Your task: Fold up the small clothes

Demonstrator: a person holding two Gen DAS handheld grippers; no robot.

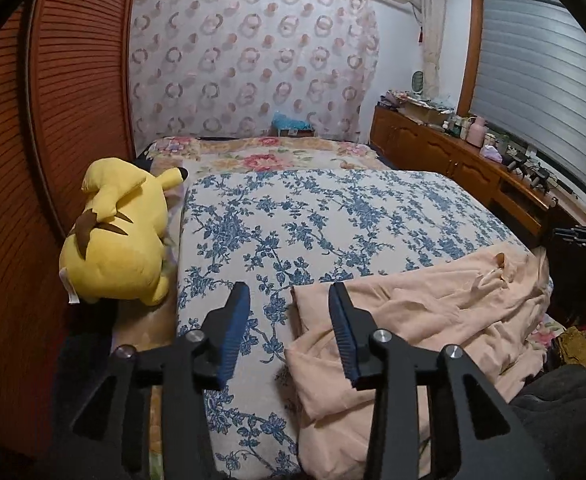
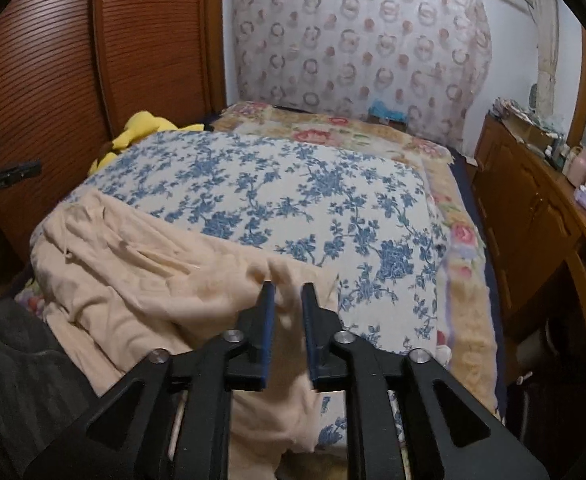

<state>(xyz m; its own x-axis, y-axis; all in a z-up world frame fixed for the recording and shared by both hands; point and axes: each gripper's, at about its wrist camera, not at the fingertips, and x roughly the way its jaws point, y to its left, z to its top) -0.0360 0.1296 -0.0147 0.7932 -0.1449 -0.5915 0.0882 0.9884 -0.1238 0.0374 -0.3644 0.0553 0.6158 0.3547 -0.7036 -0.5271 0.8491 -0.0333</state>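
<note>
The peach garment (image 1: 433, 304) lies crumpled on the blue-flowered bed cover (image 1: 293, 224). Its edge sits under the half-open, empty left tool (image 1: 289, 300); a fold passes loosely between the narrowly parted fingers of the right tool (image 2: 287, 292).

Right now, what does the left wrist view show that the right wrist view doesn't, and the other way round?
Only the left wrist view: the whole yellow plush toy lying beside the louvred wooden wardrobe doors, the grey window blind, and the open left gripper at the garment's edge.

Only the right wrist view: the right gripper, open with a fold of fabric between its pads.

Both: the peach fabric garment rumpled on the blue floral bed cover, and the wooden sideboard.
</note>
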